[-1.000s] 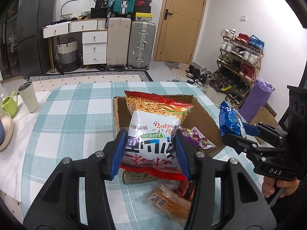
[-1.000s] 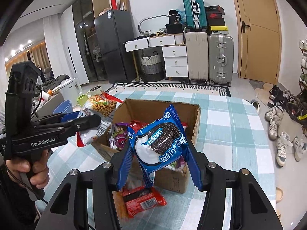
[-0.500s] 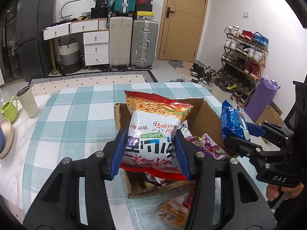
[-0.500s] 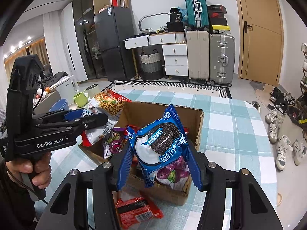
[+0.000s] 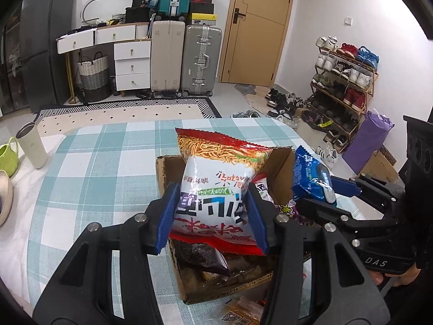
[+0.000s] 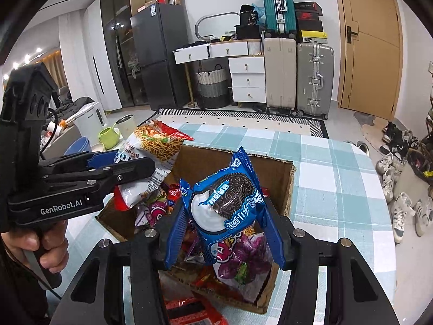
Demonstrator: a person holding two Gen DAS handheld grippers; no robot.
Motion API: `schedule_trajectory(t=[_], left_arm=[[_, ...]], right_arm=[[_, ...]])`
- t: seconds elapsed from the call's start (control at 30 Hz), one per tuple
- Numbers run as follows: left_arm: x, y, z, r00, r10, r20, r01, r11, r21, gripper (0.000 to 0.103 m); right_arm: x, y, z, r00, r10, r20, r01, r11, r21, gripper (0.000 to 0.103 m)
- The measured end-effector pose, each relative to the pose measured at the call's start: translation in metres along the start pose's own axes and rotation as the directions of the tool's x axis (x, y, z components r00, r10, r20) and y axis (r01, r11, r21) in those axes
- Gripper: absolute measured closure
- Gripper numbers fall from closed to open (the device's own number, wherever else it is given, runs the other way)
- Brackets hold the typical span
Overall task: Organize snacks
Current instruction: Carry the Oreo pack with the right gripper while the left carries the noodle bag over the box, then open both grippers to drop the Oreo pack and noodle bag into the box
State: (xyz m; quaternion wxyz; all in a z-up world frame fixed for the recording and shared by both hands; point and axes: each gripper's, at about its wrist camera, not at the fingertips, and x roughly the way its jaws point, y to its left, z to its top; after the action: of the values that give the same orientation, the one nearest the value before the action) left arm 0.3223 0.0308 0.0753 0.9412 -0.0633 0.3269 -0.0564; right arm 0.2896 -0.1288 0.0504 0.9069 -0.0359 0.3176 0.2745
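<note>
My left gripper [image 5: 209,216] is shut on a white and red noodle snack bag [image 5: 216,187] and holds it above the open cardboard box [image 5: 165,173]. My right gripper [image 6: 224,230] is shut on a blue Oreo packet [image 6: 224,205], also above the box [image 6: 286,192]. Each gripper shows in the other view: the right one with the Oreo packet [image 5: 311,178] at the right, the left one with the noodle bag [image 6: 151,146] at the left. The box holds several snack packets, among them a purple one [image 6: 243,260].
The box stands on a table with a blue checked cloth [image 5: 94,176]. A red packet [image 6: 189,311] and an orange one [image 5: 240,311] lie on the cloth in front of the box. A beige tumbler [image 5: 31,146] and a green mug [image 5: 8,157] stand at the table's left.
Both grippers have moved forward and now hold their packets over the box interior. The packets lying in front of the box have slid toward the bottom edge of the views.
</note>
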Motion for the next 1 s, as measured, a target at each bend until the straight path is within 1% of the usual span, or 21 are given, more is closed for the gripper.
schedule_trajectory(t=[0.07, 0.17, 0.3, 0.4, 0.43, 0.47, 0.5, 0.53, 0.57, 0.77, 0.8, 0.83, 0.87, 0.9, 0.93, 1.0], left_arm=[[0.007, -0.001, 0.000, 1.000, 0.008, -0.002, -0.008, 1.000, 0.013, 0.056], [0.015, 0.000, -0.001, 1.000, 0.004, -0.021, -0.004, 1.000, 0.009, 0.057], [0.020, -0.004, -0.002, 1.000, 0.013, -0.021, -0.012, 0.999, 0.032, 0.057], [0.022, -0.005, -0.003, 1.000, 0.008, -0.029, -0.007, 0.999, 0.033, 0.057], [0.022, -0.006, -0.003, 1.000, 0.003, -0.031, -0.002, 1.000, 0.031, 0.057], [0.021, -0.008, -0.002, 0.999, -0.006, -0.034, 0.007, 1.000, 0.031, 0.057], [0.020, -0.009, -0.002, 0.999, -0.013, -0.036, 0.014, 0.999, 0.031, 0.057], [0.020, -0.010, -0.003, 0.999, -0.011, -0.035, 0.012, 0.999, 0.034, 0.056], [0.019, -0.009, -0.003, 0.999, -0.007, -0.034, 0.009, 0.999, 0.036, 0.056], [0.019, -0.012, -0.005, 0.998, -0.004, -0.055, 0.005, 1.000, 0.031, 0.056], [0.017, -0.012, -0.005, 0.998, -0.005, -0.056, 0.006, 1.000, 0.028, 0.054], [0.014, -0.013, -0.004, 0.999, -0.009, -0.054, 0.011, 1.000, 0.026, 0.048], [0.010, -0.013, -0.005, 0.999, -0.014, -0.049, 0.015, 1.000, 0.024, 0.036], [0.006, -0.013, -0.005, 0.999, -0.013, -0.045, 0.014, 1.000, 0.023, 0.029], [0.001, -0.013, -0.005, 0.999, -0.012, -0.037, 0.013, 1.000, 0.023, 0.018], [-0.011, -0.013, -0.006, 1.000, -0.018, -0.021, 0.018, 1.000, 0.025, 0.017]], right_arm=[[0.004, -0.002, 0.001, 1.000, -0.005, -0.003, 0.005, 1.000, 0.001, 0.049], [0.007, -0.004, 0.002, 1.000, 0.001, -0.012, -0.001, 1.000, 0.014, 0.049], [0.011, -0.008, 0.003, 1.000, -0.012, -0.015, 0.013, 1.000, 0.025, 0.049], [0.011, -0.010, 0.004, 1.000, -0.019, -0.009, 0.019, 0.999, 0.036, 0.047], [0.010, -0.009, 0.004, 1.000, -0.023, -0.005, 0.023, 0.999, 0.034, 0.043], [0.008, -0.008, 0.004, 1.000, -0.031, 0.000, 0.031, 0.999, 0.026, 0.035], [0.006, -0.007, 0.004, 0.999, -0.035, 0.003, 0.035, 0.999, 0.014, 0.031], [0.003, -0.006, 0.004, 0.999, -0.038, 0.009, 0.038, 0.999, 0.003, 0.023], [0.000, -0.005, 0.004, 0.999, -0.040, 0.017, 0.040, 0.999, -0.003, 0.019], [-0.020, -0.004, -0.007, 0.998, -0.053, 0.024, 0.053, 0.999, 0.001, 0.013], [-0.023, -0.005, -0.009, 0.998, -0.056, 0.025, 0.056, 0.998, 0.006, 0.012], [-0.026, -0.007, -0.012, 0.998, -0.060, 0.025, 0.059, 0.998, 0.014, 0.010], [-0.029, -0.010, -0.014, 0.998, -0.063, 0.025, 0.063, 0.998, 0.023, 0.008], [-0.032, -0.011, -0.016, 0.997, -0.067, 0.025, 0.066, 0.997, 0.034, 0.008], [-0.035, -0.013, -0.018, 0.997, -0.070, 0.028, 0.068, 0.997, 0.044, 0.008], [-0.040, -0.018, -0.024, 0.997, -0.078, 0.028, 0.076, 0.995, 0.064, 0.007]])
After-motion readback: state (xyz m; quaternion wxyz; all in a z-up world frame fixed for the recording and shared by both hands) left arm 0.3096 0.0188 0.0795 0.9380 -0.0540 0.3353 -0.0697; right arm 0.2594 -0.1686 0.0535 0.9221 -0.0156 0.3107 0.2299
